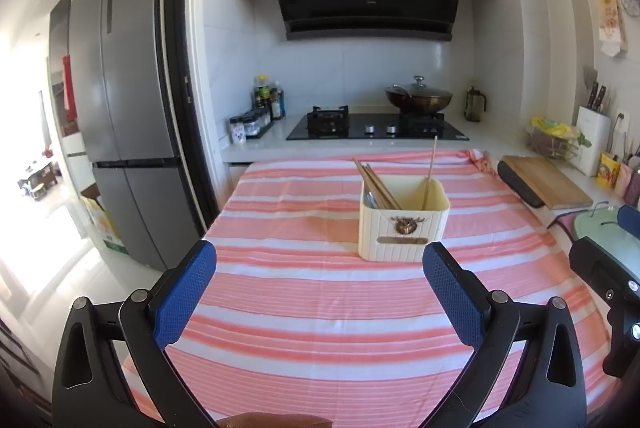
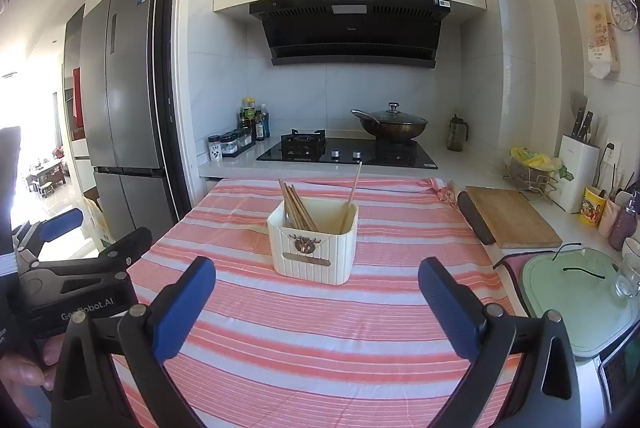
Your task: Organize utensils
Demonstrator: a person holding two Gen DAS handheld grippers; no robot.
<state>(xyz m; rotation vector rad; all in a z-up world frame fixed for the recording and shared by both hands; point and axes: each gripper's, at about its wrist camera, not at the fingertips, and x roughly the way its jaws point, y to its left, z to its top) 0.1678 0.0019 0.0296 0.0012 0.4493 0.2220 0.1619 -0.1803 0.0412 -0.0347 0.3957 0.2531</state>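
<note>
Both the left gripper [image 1: 319, 260] and right gripper [image 2: 317, 278] hover released, low in frame, before the cream utensil holder [image 2: 313, 244] holding chopsticks [image 2: 298, 208].

bright daylight from left, blown-out glare, fisheye-warped edges

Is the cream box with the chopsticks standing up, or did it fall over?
Standing upright. The utensil holder sits flat on the striped tablecloth, open top up, with chopsticks sticking out above its rim.

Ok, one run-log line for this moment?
left hand-held gripper: open, empty | right hand-held gripper: open, empty | holder: upright on striped cloth | chopsticks: in holder
</note>
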